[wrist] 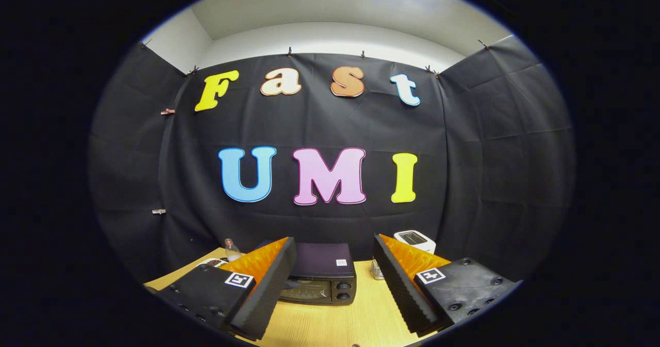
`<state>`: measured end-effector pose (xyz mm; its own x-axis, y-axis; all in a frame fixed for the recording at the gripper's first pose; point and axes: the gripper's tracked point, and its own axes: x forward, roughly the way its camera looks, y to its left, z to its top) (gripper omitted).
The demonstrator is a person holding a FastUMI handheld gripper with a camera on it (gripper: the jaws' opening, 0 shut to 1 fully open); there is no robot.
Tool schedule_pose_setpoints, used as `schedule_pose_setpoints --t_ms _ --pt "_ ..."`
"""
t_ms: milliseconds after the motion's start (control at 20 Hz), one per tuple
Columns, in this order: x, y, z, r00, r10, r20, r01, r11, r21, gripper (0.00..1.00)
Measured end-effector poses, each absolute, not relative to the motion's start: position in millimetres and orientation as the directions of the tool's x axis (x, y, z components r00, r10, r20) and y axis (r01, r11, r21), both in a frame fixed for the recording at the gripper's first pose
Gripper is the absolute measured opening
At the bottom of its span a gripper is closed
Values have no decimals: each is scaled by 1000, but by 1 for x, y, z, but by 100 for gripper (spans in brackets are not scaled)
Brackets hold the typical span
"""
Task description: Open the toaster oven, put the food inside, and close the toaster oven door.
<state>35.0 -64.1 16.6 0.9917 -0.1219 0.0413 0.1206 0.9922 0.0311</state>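
Observation:
A dark toaster oven (322, 275) stands on the wooden table (356, 318), just beyond my fingers and seen through the gap between them. Its glass door (305, 292) looks closed, and two knobs (343, 291) sit to the right of the door. My gripper (334, 245) is open and held above the table, with nothing between its fingers. Left of the oven, a white plate (212, 262) with something dark on it peeks out behind the left finger (268, 275); most of the plate is hidden.
A small clear bottle (232, 250) stands behind the plate at the back left. A white toaster (415, 240) sits at the back right, and a small ribbed glass (377, 270) stands beside the oven's right side. Black cloth walls close in the booth.

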Motion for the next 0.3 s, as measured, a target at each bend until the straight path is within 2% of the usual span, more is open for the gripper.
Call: schedule_pose_setpoints --t_ms 300 --pt "36 -65 13 991 -131 32 129 991 35 98"
